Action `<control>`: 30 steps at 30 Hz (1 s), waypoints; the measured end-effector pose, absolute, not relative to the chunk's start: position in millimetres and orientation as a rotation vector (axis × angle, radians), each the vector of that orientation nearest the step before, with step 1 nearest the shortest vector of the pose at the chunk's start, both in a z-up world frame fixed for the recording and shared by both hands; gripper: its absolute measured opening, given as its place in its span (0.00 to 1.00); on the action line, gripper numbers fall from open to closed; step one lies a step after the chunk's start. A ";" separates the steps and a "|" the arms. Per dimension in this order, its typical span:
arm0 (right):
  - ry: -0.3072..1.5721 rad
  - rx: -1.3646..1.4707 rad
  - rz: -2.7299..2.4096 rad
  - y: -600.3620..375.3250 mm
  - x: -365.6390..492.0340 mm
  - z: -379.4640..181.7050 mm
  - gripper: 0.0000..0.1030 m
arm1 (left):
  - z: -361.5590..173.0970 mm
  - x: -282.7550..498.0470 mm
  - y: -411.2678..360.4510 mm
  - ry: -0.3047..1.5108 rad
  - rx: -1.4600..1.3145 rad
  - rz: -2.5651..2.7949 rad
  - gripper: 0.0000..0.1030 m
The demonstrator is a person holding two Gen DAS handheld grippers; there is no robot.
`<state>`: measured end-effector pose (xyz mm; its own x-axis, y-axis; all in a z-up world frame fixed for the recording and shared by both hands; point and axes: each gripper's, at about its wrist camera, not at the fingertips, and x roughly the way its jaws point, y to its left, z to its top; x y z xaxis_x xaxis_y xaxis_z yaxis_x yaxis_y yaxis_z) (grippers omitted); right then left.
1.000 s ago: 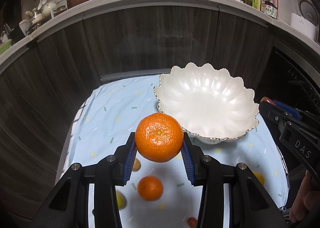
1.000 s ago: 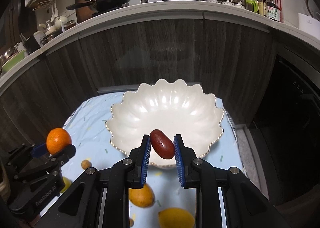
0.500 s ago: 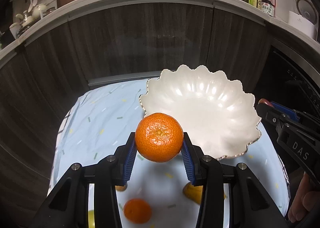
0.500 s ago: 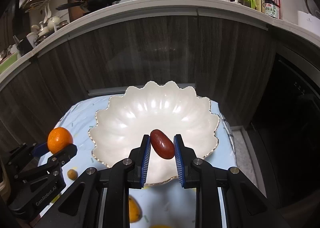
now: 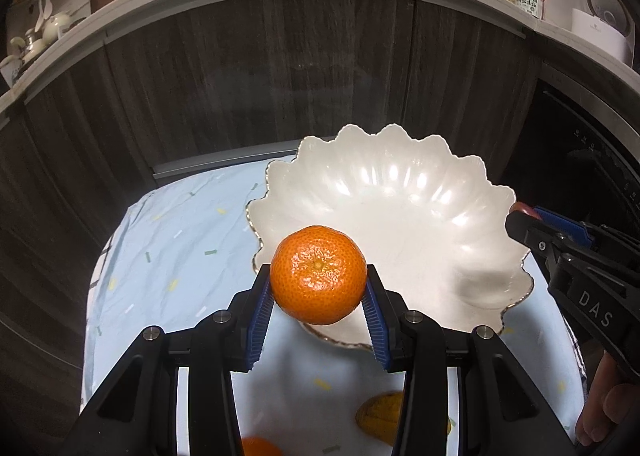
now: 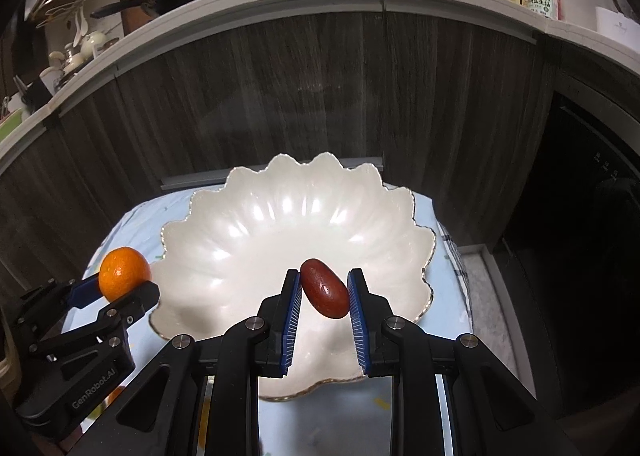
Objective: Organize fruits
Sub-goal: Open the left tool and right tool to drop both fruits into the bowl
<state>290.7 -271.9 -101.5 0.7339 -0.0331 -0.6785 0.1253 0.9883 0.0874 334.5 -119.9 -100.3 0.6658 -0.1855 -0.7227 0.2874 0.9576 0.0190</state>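
My left gripper (image 5: pixel 319 288) is shut on an orange mandarin (image 5: pixel 319 274), held in the air at the near left rim of the white scalloped bowl (image 5: pixel 400 192). My right gripper (image 6: pixel 324 292) is shut on a small dark red oval fruit (image 6: pixel 324 293), held over the near part of the same bowl (image 6: pixel 280 216). In the right wrist view the left gripper (image 6: pixel 120 288) with its mandarin (image 6: pixel 122 273) shows at the bowl's left edge. In the left wrist view the right gripper (image 5: pixel 532 220) shows at the bowl's right edge. The bowl holds nothing.
The bowl stands on a small table with a pale blue cloth (image 5: pixel 172 240). A yellow fruit (image 5: pixel 380 412) and another mandarin (image 5: pixel 260 448) lie on the cloth near me. Dark cabinet fronts (image 6: pixel 320 96) rise just behind the table. A hand (image 5: pixel 604 412) shows at the right.
Both grippers have moved forward and down toward the bowl, which now looks larger and nearer. The loose fruits on the cloth have slid toward the bottom of both views. Both grips are unchanged.
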 end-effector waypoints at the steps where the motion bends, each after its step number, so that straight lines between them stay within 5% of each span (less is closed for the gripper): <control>1: 0.750 0.132 -0.085 -272.6 293.3 -104.5 0.24 | -101.7 336.4 -120.6 0.802 0.136 -0.270 0.41; 19: 0.828 0.151 -0.082 -279.7 306.4 -126.5 0.26 | -120.7 347.0 -129.8 0.873 0.147 -0.286 0.43; 23: 0.809 0.148 -0.102 -280.1 302.7 -121.4 0.47 | -113.7 343.2 -127.3 0.840 0.146 -0.268 0.62; 27: 0.795 0.147 -0.112 -281.9 299.6 -115.3 0.50 | -104.6 340.9 -125.5 0.820 0.148 -0.262 0.64; 30: 0.779 0.146 -0.129 -282.1 294.9 -109.0 0.62 | -98.3 337.8 -122.5 0.807 0.141 -0.244 0.68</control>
